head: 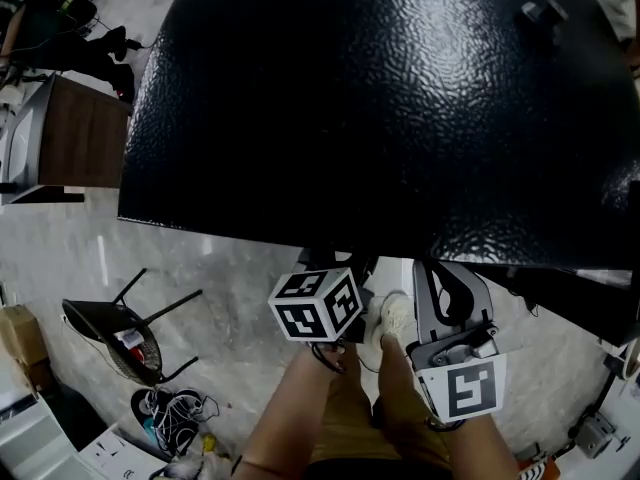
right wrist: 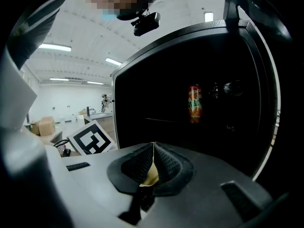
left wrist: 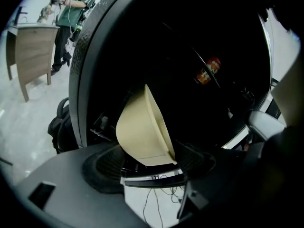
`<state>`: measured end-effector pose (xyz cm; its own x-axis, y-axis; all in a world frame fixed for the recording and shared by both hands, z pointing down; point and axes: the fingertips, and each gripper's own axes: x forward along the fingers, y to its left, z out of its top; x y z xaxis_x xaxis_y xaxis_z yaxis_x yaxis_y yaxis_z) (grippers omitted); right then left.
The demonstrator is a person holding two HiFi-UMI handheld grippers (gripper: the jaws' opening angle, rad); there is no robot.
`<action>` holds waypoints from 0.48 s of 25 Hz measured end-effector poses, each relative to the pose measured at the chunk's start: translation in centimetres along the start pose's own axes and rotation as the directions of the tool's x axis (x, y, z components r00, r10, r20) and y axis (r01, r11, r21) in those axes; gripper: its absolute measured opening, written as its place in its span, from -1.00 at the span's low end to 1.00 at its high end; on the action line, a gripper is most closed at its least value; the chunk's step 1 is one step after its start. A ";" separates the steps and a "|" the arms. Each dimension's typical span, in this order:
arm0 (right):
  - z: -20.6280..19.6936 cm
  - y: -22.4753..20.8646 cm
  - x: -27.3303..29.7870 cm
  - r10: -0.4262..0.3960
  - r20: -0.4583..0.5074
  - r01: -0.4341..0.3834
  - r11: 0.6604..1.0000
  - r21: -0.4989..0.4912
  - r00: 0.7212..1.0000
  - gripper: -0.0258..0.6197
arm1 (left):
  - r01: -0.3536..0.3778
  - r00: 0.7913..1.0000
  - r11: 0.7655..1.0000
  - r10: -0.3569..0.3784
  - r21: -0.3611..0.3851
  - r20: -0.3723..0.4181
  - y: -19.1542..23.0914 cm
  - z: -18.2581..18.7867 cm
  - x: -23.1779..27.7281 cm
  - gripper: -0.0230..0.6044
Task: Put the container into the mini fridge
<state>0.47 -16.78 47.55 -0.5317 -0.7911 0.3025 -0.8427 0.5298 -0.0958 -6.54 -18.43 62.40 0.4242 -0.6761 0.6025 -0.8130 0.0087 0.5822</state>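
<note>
A beige container (left wrist: 142, 127) hangs tilted on its side in front of the open mini fridge (head: 380, 98). My left gripper (left wrist: 151, 170) stands open, its wide jaws on either side of the container's base without pressing on it. My right gripper (right wrist: 153, 148) is shut on the thin rim of the container (right wrist: 151, 177). In the head view both sets of jaws are hidden under the fridge's black top; only the left marker cube (head: 316, 304) and the right one (head: 460, 386) show. A can (right wrist: 194, 103) stands on a shelf inside the dark fridge.
The fridge door (right wrist: 266, 80) stands open at the right. On the floor to the left are a folding chair (head: 120, 333), a tangle of cables (head: 170, 408), a cardboard box (head: 20, 338) and a wooden cabinet (head: 80, 133). A dark bag (left wrist: 59, 127) lies beside the fridge.
</note>
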 end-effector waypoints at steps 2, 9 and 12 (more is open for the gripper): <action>-0.5 0.5 -0.1 0.029 -0.016 -0.029 0.999 -0.038 0.999 -0.81 | -0.025 1.000 1.000 0.024 0.012 0.011 0.6 0.2 -0.5 0.06; -0.7 1.4 0.3 0.016 -0.013 -0.016 1.000 -0.008 1.000 -0.81 | -0.077 0.996 0.997 0.076 0.025 0.052 2.0 0.8 -1.2 0.13; -0.6 2.1 0.5 0.035 -0.010 -0.035 0.999 -0.015 0.999 -0.81 | -0.085 0.995 0.996 0.084 0.033 0.053 2.4 0.8 -1.7 0.13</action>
<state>-1.53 -15.85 48.05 -0.5597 -0.7690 0.3088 -0.8223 0.5614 -0.0925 -9.55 -17.84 62.39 0.3332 -0.7108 0.6195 -0.8590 0.0419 0.5102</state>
